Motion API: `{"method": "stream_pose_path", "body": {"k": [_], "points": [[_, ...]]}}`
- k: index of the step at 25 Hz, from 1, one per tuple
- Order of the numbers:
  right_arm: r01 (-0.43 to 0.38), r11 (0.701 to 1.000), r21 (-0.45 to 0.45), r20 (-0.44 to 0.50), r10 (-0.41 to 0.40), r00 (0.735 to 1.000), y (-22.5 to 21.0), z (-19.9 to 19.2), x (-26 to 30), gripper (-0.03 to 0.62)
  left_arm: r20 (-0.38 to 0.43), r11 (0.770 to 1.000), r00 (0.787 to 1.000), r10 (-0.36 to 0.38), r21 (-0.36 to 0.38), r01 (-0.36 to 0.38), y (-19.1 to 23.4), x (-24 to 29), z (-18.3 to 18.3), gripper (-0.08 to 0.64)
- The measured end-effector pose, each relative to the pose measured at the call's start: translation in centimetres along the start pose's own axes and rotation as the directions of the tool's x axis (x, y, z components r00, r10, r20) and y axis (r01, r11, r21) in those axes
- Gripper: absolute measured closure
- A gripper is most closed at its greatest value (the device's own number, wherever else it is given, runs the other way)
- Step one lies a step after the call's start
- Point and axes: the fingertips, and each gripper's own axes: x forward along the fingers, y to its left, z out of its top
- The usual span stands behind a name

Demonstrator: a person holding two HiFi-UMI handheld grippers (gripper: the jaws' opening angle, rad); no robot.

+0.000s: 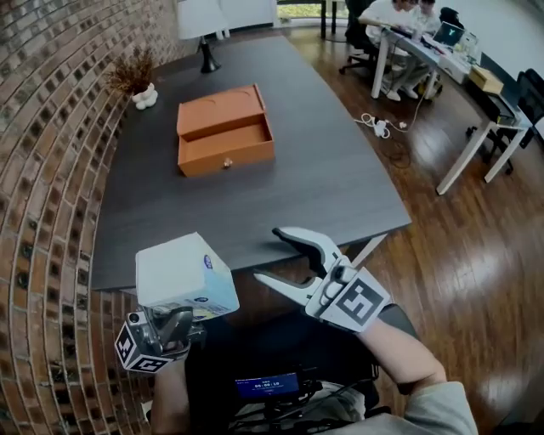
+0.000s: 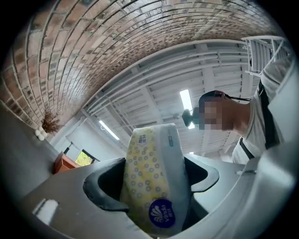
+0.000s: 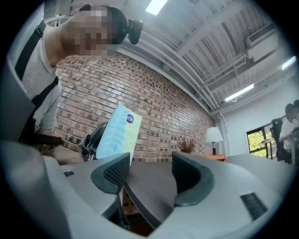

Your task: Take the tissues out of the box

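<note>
My left gripper (image 1: 174,319) is shut on a soft tissue pack (image 1: 184,275) at the lower left of the head view, held off the table's near edge. The left gripper view has the pack (image 2: 156,182), yellow-dotted with a blue round label, wedged between both jaws. To its right my right gripper (image 1: 276,256) stands open with nothing between its white fingers (image 1: 308,242), just over the table's near edge. In the right gripper view (image 3: 148,172) the pack (image 3: 119,130) shows beyond the left jaw. The orange box (image 1: 224,129) lies on the dark table (image 1: 323,170), its drawer pulled out.
A brick wall (image 1: 42,170) runs along the left. A lamp (image 1: 202,25) and a dried plant (image 1: 136,76) stand at the table's far end. White desks with people (image 1: 408,34) and cables on the wooden floor (image 1: 382,127) are at the right.
</note>
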Motion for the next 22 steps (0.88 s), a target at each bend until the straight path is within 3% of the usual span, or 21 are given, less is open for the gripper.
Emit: {"method": "stream_pose_path", "body": {"k": [9,22], "points": [[-0.02,1.0,-0.01,-0.016,0.02,1.0,0.2,-0.1,-0.3,0.295,-0.038,0.999,0.999,0.029,-0.044,-0.031,0.3,-2.1,-2.4,0.184],[-0.02,1.0,-0.002,-0.039,0.02,0.999,-0.1,-0.6,-0.1,0.296,-0.055,0.998,0.998,0.008,-0.061,-0.011,0.6,-2.2,-3.2,0.184]]}}
